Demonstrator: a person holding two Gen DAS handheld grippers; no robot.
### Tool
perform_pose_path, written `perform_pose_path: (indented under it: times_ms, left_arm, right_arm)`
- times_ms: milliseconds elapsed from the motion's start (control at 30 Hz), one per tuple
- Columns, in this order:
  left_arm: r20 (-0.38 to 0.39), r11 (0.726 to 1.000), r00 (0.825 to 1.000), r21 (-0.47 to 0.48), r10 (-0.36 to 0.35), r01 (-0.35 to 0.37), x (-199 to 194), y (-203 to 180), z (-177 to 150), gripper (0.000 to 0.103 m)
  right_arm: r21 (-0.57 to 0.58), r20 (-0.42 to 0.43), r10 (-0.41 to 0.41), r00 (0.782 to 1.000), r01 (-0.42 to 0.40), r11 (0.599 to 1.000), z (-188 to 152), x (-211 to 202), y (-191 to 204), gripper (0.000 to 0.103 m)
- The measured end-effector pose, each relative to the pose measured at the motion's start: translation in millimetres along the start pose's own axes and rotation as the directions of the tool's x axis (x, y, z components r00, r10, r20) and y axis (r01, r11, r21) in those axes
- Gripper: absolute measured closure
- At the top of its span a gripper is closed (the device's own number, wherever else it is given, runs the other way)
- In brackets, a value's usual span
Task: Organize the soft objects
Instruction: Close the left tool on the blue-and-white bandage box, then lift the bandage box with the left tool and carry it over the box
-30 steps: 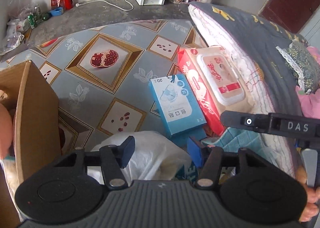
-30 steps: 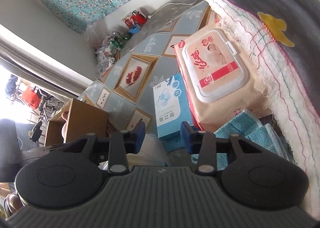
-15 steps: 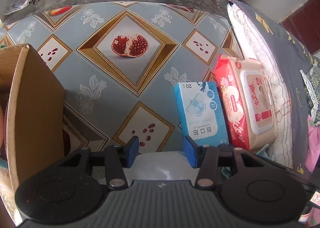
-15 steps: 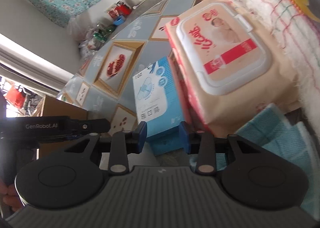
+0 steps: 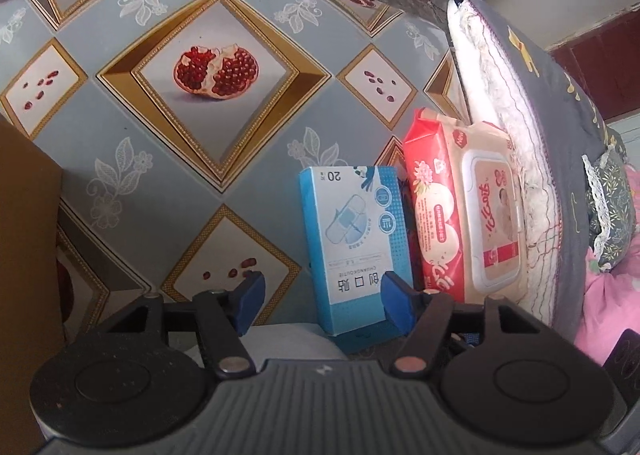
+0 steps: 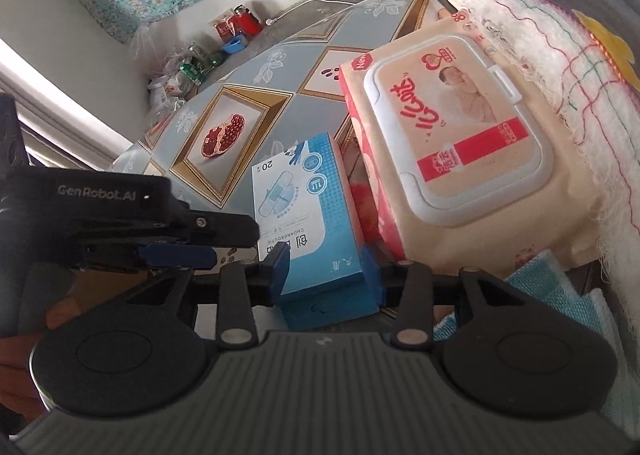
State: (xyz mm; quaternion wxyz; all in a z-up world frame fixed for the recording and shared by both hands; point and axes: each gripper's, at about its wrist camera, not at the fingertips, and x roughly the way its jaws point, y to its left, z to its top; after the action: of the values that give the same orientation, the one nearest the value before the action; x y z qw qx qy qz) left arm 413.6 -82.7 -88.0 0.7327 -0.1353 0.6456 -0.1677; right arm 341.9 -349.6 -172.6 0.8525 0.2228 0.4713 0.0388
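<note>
A blue box of plasters [image 5: 356,239] lies on the patterned mat, its near end resting on a white plastic bag [image 5: 288,339]. My left gripper [image 5: 322,303] hovers over that near end with its jaws opening; the box sits by the right finger [image 5: 394,305] and the pads do not press on it. My right gripper [image 6: 326,270] has the same blue box [image 6: 312,211] between its fingertips, its jaws opening too. The left gripper [image 6: 168,233] shows just left of the box there. A pack of wet wipes [image 6: 460,143] lies to the right of the box.
A cardboard box [image 5: 24,255] stands at the left. A thick quilt or pillow [image 5: 540,127] runs along the right, against the wet wipes [image 5: 468,215]. A teal towel [image 6: 540,287] lies by the right gripper. The pomegranate mat [image 5: 216,71] stretches beyond; floor clutter [image 6: 192,63] lies far back.
Both grippers have come down closer to the blue box. The left view has tipped downward, and its jaws first narrowed and then spread wider. The right jaws now flank the box's near end.
</note>
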Motion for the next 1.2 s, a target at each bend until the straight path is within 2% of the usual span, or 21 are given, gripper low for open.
perform_pose_path:
  times_ms: [100, 233, 333, 500, 700, 767, 833, 867, 933, 1000, 1200]
  left_arm:
    - [-0.022, 1.0, 1.0, -0.005, 0.007, -0.007, 9.6, -2.5, 4.0, 0.037]
    - [-0.061, 0.999, 0.997, -0.02, -0.038, 0.037, 18.0, -4.7, 10.8, 0.031]
    - [-0.06, 1.0, 0.998, -0.013, -0.011, 0.011, 22.6, -10.9, 14.8, 0.027]
    - [-0.064, 1.0, 0.998, -0.004, 0.009, -0.009, 30.8, -24.4, 25.1, 0.026]
    - [-0.047, 1.0, 0.998, -0.004, 0.029, -0.029, 34.2, -30.2, 31.1, 0.027]
    - [-0.044, 1.0, 0.999, -0.012, 0.026, -0.027, 33.5, -28.8, 32.2, 0.03]
    - [-0.035, 0.999, 0.999, -0.01, 0.037, -0.038, 32.2, -26.6, 32.8, 0.04]
    - [-0.038, 0.999, 0.999, -0.008, 0.032, -0.033, 31.4, -24.2, 33.0, 0.041]
    - [-0.044, 0.999, 0.999, -0.017, 0.026, -0.027, 29.9, -18.9, 33.6, 0.052]
    - [-0.052, 0.999, 0.999, -0.029, 0.016, -0.018, 28.5, -12.5, 34.0, 0.059]
    - [-0.055, 0.999, 0.998, -0.049, -0.016, 0.013, 28.7, -5.0, 35.2, 0.061]
  right_arm:
    - [-0.041, -0.022, -0.005, 1.0, 0.004, 0.999, 2.8, 5.2, 3.0, 0.058]
    - [-0.104, -0.048, 0.019, 0.999, -0.024, 0.994, 1.5, 6.9, 6.8, 0.052]
    - [-0.146, -0.055, 0.031, 0.998, -0.038, 0.989, 2.1, 4.6, 6.6, 0.048]
    - [-0.157, -0.051, 0.054, 0.997, -0.061, 0.986, 4.6, 6.0, 6.9, 0.041]
    - [-0.214, -0.039, 0.043, 0.998, -0.05, 0.976, 2.8, 8.1, 18.3, 0.033]
    - [-0.209, -0.04, 0.061, 0.997, -0.068, 0.976, 4.6, 7.1, 17.2, 0.032]
    - [-0.19, -0.037, 0.095, 0.995, -0.1, 0.977, 6.4, 3.7, 13.6, 0.032]
    - [-0.18, -0.037, 0.107, 0.994, -0.112, 0.977, 7.4, 2.3, 11.5, 0.032]
    - [-0.158, -0.032, 0.11, 0.993, -0.113, 0.981, 9.4, 0.7, 8.6, 0.034]
    - [-0.153, -0.026, 0.096, 0.995, -0.099, 0.983, 10.2, 2.6, 8.2, 0.035]
    - [-0.201, -0.012, 0.028, 1.0, -0.03, 0.979, 7.7, 9.1, 23.6, 0.033]
